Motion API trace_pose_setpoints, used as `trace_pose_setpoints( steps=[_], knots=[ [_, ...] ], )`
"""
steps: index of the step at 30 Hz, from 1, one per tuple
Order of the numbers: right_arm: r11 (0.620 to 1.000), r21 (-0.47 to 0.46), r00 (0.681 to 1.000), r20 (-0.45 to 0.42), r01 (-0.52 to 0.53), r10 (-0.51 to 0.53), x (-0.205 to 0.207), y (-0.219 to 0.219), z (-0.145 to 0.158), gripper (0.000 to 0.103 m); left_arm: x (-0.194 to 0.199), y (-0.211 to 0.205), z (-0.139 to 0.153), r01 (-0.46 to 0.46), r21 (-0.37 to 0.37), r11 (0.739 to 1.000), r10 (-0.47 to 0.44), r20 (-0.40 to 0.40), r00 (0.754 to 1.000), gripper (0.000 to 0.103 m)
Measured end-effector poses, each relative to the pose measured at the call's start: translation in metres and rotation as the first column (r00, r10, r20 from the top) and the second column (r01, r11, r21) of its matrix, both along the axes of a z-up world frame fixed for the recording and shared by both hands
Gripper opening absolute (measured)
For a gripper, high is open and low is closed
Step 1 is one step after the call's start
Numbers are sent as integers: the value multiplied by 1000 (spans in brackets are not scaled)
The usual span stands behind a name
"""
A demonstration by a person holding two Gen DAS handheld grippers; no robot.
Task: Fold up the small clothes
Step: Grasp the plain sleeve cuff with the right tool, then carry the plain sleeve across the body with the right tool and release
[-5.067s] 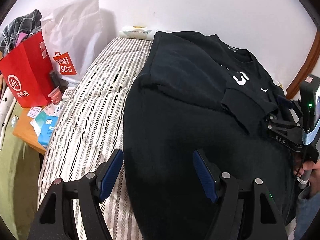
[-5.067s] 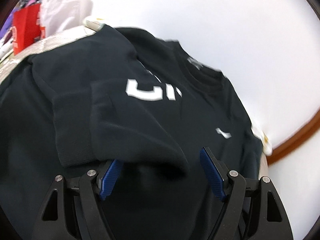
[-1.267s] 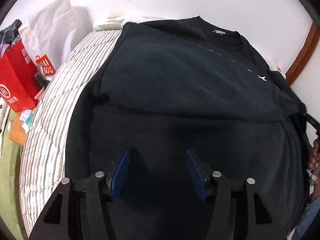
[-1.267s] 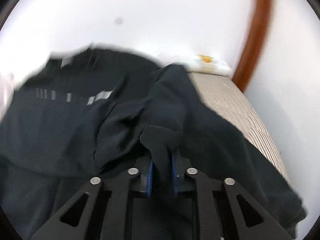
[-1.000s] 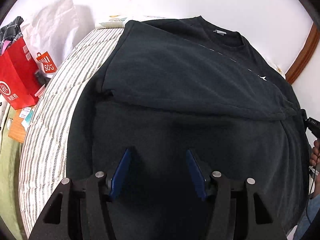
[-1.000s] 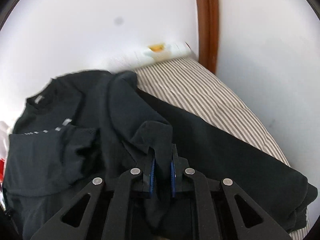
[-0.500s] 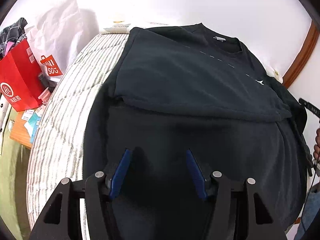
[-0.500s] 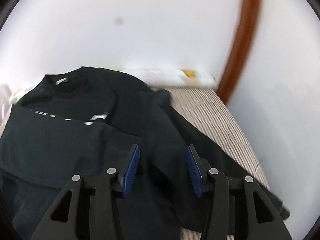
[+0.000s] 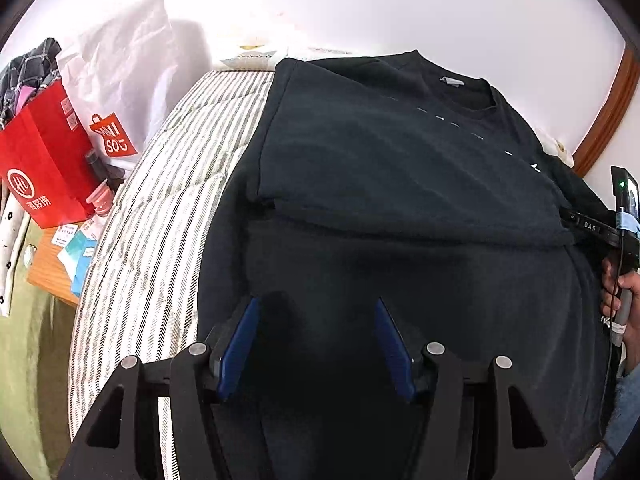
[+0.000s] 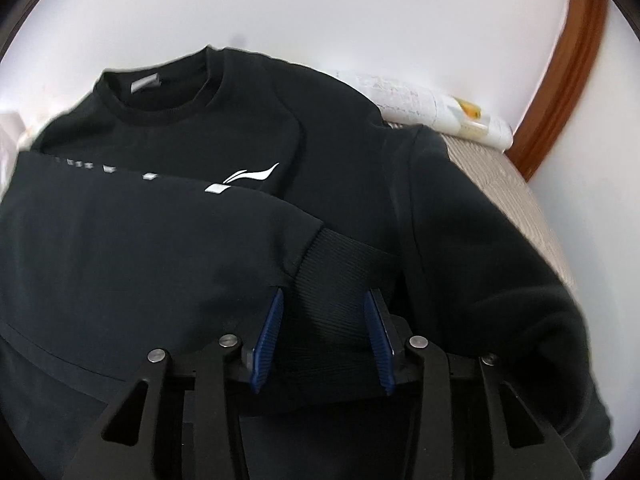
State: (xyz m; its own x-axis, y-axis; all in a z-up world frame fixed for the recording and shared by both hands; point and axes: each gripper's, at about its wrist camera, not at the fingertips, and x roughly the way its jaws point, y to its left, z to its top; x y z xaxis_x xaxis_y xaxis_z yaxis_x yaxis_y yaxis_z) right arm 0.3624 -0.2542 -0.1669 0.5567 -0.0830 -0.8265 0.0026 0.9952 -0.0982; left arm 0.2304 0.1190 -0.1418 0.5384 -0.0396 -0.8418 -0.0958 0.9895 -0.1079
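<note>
The black sweatshirt (image 9: pixel 400 184) lies spread on the striped bed (image 9: pixel 160 208), filling mid-frame, with the left gripper (image 9: pixel 316 340) spread wide above its lower body and the right gripper (image 10: pixel 324 330) parted, straddling the ribbed cuff (image 10: pixel 344 276).

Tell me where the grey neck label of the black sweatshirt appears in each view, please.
Left wrist view: the neck label sits upper right of centre, inside the collar.
Right wrist view: the neck label sits upper left, inside the collar.
Shared landmark: the brown wooden trim at the right edge.
</note>
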Motion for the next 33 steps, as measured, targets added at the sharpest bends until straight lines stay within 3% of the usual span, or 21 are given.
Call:
trace_pose_setpoints(
  steps=[6, 11, 16, 18, 20, 26, 33],
  knots=[
    [998, -56, 999, -7, 32, -33, -13, -1, 11, 45, -6, -3, -3, -2, 9, 1000, 2, -2, 1000, 57],
    [998, 53, 997, 69, -33, 30, -69, -14, 43, 49, -13, -12, -6, -1, 60, 998, 2, -9, 1000, 57],
    [987, 114, 981, 147, 109, -125, -141, -81, 65, 58, -24, -22, -6, 23, 39, 999, -24, 1, 1000, 57],
    [981, 84, 971, 150, 175, -186, -158, -112, 62, 69, -28, -27, -4, 31, 38, 999, -31, 7, 999, 57],
    [971, 27, 961, 134, 239, -240, -177, -147, 52, 72, -30, -31, -4, 38, 26, 999, -38, 3, 999, 57],
    [948, -89, 952, 35, 305, -304, -212, -210, 11, 72, -36, -35, -4, 33, 12, 999, -33, -7, 999, 57],
    [941, -52, 943, 27, 333, -332, -217, -241, -6, 72, -37, -27, -1, -14, 11, 1000, 14, -22, 1000, 57]
  ],
)
